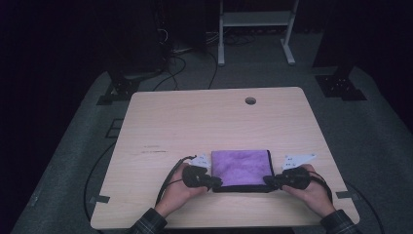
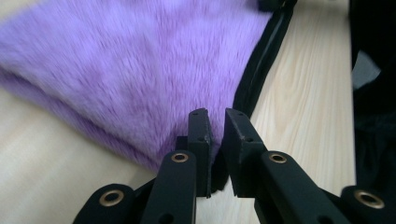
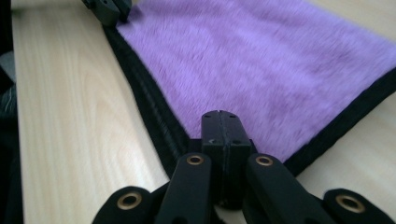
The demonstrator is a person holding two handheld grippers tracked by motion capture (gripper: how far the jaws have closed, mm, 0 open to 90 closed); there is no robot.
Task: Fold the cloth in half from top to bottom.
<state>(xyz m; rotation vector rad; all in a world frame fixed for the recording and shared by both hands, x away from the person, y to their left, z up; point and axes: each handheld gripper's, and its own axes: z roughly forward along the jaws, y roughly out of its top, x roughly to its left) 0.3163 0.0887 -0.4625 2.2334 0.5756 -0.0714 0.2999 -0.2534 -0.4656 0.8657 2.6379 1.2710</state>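
Fluffy purple cloth [image 1: 241,166], black-edged; right gripper [image 3: 219,122] clamps one corner.

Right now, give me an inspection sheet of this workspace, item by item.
Surface: light wooden table, with a round hole near its far edge.
Job's things: folded purple cloth with black trim, lying flat near the person's edge.
Clutter: nothing seen, apart from small dark marks on the wood.
Grippers: left gripper at the cloth's near left corner, jaws slightly apart; right gripper pinched shut on the near right corner.
Cables: one trails from each gripper off the near edge; more lie on the floor beyond the table.
Surroundings: dark room, grey floor, white frame legs at the back.
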